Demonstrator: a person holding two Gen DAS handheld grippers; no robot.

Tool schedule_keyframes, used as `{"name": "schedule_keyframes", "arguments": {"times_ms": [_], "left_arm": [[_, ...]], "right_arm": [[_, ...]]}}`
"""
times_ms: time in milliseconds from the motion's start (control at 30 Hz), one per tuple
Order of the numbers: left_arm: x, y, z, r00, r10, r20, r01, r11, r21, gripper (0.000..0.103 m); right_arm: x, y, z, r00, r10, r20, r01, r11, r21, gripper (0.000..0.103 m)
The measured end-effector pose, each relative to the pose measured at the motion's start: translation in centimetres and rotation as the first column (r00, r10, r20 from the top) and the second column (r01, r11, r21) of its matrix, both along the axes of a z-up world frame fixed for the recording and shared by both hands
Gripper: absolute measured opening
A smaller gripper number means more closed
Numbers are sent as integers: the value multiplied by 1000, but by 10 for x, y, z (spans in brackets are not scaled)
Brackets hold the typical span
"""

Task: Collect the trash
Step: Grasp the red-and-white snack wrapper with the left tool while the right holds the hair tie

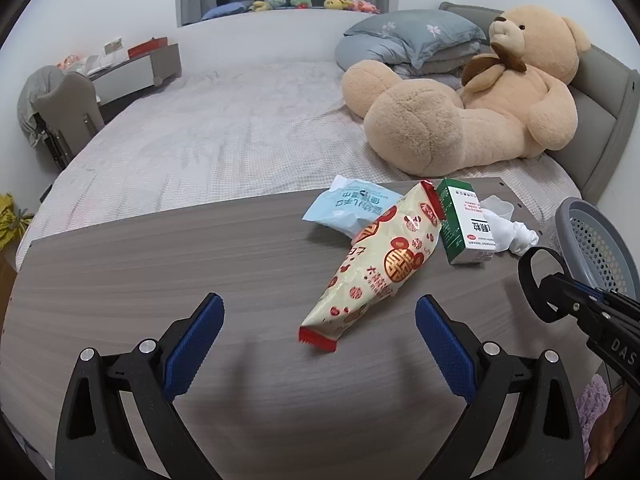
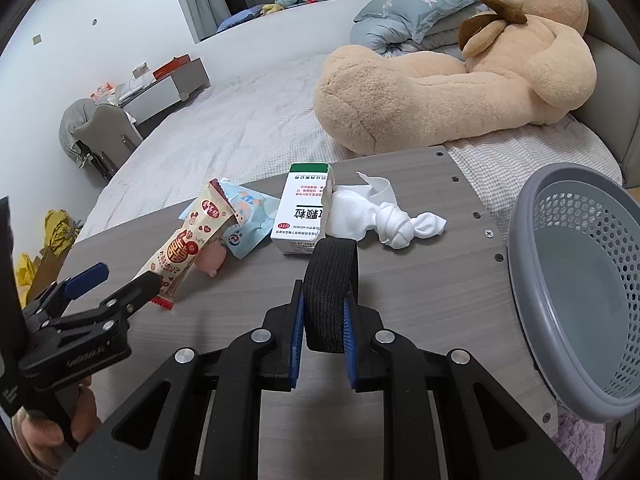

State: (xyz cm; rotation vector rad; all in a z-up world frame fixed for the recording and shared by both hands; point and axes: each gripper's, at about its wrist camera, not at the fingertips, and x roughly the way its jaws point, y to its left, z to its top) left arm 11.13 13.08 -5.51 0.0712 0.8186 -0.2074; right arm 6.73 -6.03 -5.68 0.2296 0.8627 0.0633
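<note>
Two matte-black hand-held grippers: the left hand-held gripper (image 1: 319,316) and right hand-held gripper (image 2: 323,314) each carry ribbed blue pads (image 1: 194,342), silver round-head screws (image 1: 146,345) at the pivots, triangular cut-outs and faint white lettering.

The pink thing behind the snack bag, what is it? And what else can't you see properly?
- Pink thing: right wrist view, mostly hidden by the snack bag; unidentifiable. Unseen in the left wrist view.
- Grey basket: cut off by the right edge in both views; its whole bottom isn't visible.
- Blue packet: partly covered by the snack bag.
- Toys on the windowsill: too small.
</note>
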Motion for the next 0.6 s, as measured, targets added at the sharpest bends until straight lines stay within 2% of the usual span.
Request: {"name": "schedule_keyframes", "arguments": {"times_ms": [133,333,400,600], "left_arm": [[12,-10,-6,999,-42,-17,42,999,0,95],[25,-18,-14,996,-64,-59,62,997,-41,93],[26,-21,-14,996,-72,-61,69,997,-43,89],[26,-26,-17,991,-102,-83,98,994,-46,60]], "right_arm": [[-2,0,0,1000,8,-1,-8,1000,12,17],[-4,3,3,999,31,8,-31,999,23,17],[-4,2,3,999,32,7,-32,999,27,17],[0,1,-2,999,35,-12,-35,999,35,17]]}}
